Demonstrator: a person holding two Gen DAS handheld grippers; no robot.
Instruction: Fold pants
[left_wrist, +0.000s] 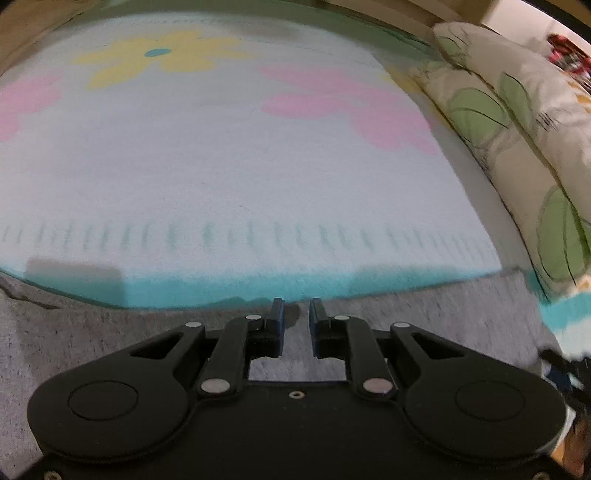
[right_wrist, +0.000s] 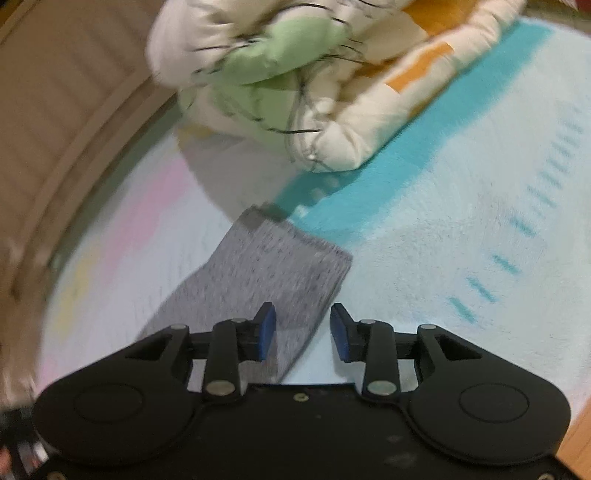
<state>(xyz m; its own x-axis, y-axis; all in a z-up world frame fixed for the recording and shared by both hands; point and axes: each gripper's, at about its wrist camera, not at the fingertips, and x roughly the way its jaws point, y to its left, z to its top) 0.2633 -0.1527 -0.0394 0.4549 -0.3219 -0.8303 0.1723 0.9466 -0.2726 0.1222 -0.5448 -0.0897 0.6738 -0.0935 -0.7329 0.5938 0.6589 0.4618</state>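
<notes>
Left wrist view shows the gray pants lying flat across the bottom of the frame, their far edge running along the teal border of a flowered blanket. The left gripper sits low over that cloth with its jaws a narrow gap apart and nothing visibly pinched between them.

Right wrist view shows one narrow end of the pants, probably a leg, reaching from the bottom centre toward the middle of the frame. The right gripper hovers above its near edge, jaws spread wide and holding nothing.

Progress is hard to judge: the cloth looks smoothed out, and neither picture clearly shows a fold line, so most or all of the folding likely remains.

Counted: one pair of pants, two grippers, one blanket, and one quilt with green leaves bunched at the upper part of the frame.
</notes>
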